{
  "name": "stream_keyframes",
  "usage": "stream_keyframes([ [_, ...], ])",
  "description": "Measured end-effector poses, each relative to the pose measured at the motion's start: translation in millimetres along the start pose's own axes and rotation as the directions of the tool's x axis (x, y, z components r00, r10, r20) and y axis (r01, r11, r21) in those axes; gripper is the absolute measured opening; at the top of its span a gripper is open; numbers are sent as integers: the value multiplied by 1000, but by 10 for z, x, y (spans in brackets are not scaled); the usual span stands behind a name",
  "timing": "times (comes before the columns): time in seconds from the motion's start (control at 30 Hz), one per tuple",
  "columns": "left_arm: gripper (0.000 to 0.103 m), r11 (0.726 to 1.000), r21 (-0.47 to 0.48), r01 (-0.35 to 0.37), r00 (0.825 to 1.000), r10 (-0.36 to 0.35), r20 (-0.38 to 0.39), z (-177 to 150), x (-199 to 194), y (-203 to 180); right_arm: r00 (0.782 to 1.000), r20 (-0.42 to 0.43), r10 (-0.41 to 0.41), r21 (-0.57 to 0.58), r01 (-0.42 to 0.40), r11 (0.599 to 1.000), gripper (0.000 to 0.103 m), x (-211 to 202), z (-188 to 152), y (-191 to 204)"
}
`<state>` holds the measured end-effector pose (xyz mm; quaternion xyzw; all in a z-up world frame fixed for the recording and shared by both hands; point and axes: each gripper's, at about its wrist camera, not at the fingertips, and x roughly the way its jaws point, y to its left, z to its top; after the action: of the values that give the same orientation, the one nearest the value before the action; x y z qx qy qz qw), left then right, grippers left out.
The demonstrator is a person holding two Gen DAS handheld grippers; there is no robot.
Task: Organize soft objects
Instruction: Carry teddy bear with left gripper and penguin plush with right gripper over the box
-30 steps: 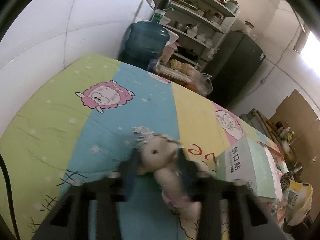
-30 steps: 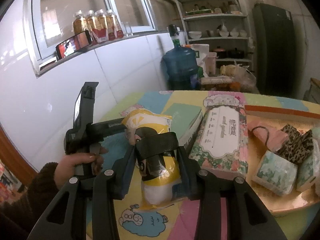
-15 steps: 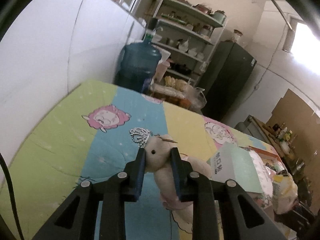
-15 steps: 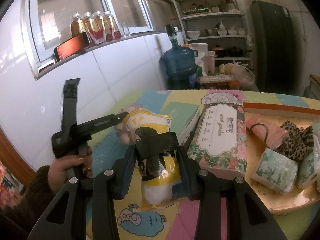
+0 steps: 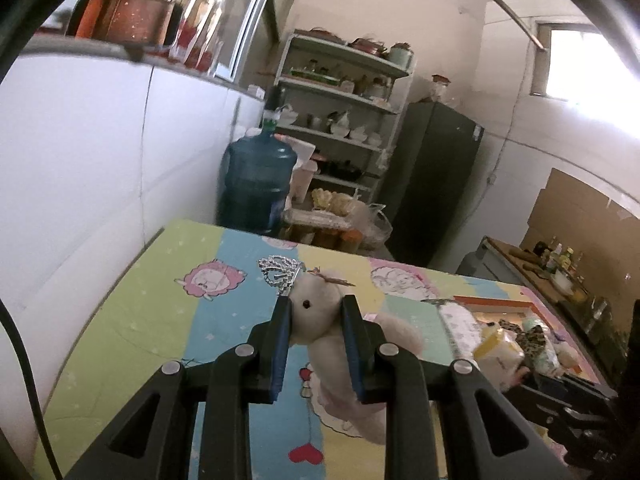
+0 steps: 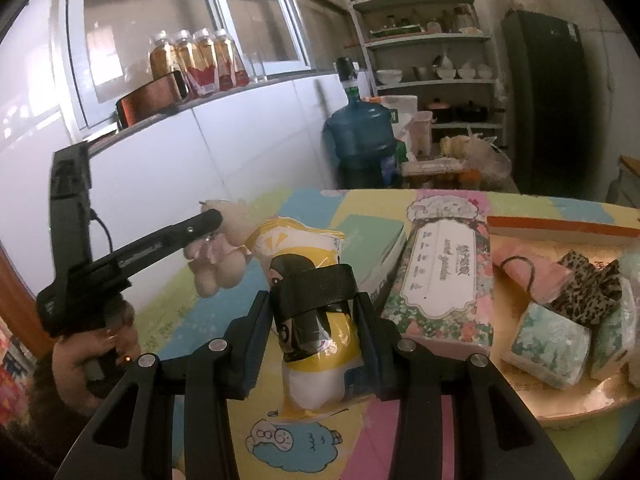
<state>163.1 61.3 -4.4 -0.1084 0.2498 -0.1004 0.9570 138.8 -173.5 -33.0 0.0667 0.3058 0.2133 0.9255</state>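
Observation:
My left gripper (image 5: 315, 318) is shut on the head of a small cream plush toy (image 5: 320, 306) with a silver chain (image 5: 280, 270). The toy hangs above the cartoon tablecloth (image 5: 168, 304). In the right wrist view the same plush toy (image 6: 222, 266) dangles from the left gripper's finger (image 6: 200, 224), which a hand (image 6: 96, 344) holds at the left. My right gripper (image 6: 314, 300) is shut on a yellow and white soft pack (image 6: 320, 344) with a black band, just above the cloth.
A floral tissue pack (image 6: 444, 276) and a teal box (image 6: 372, 240) lie right of the held pack. A tan tray (image 6: 568, 412) at the right holds a pink pouch (image 6: 532, 272), a leopard-print piece (image 6: 588, 288) and mint packs (image 6: 548, 344). A water jug (image 6: 360, 136) and shelves stand beyond the table.
The left gripper closed on the plush toy's head and lifted it off the cloth, swinging toward the right. The right gripper stayed still with its pack.

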Motion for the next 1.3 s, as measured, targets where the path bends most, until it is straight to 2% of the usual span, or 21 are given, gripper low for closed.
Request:
stream_keyframes([
  [0.2,26,999,30,39,999,-40,25,16,-132,-226,999,33,-26,9,26,1000,43,-175,18,-62],
  [0.47,26,989,79,128,991,-130,18,19,-119,-682,992,82,-99,67,93,993,43,-475,23,-361],
  [0.93,26,955,134,266,964,-263,-35,-61,109,-1490,966,128,-225,165,203,965,43,-964,-41,-1025],
  [1.3,26,925,168,342,939,-328,-104,-180,381,-2029,946,137,-294,245,255,936,43,-1185,-149,-1516],
])
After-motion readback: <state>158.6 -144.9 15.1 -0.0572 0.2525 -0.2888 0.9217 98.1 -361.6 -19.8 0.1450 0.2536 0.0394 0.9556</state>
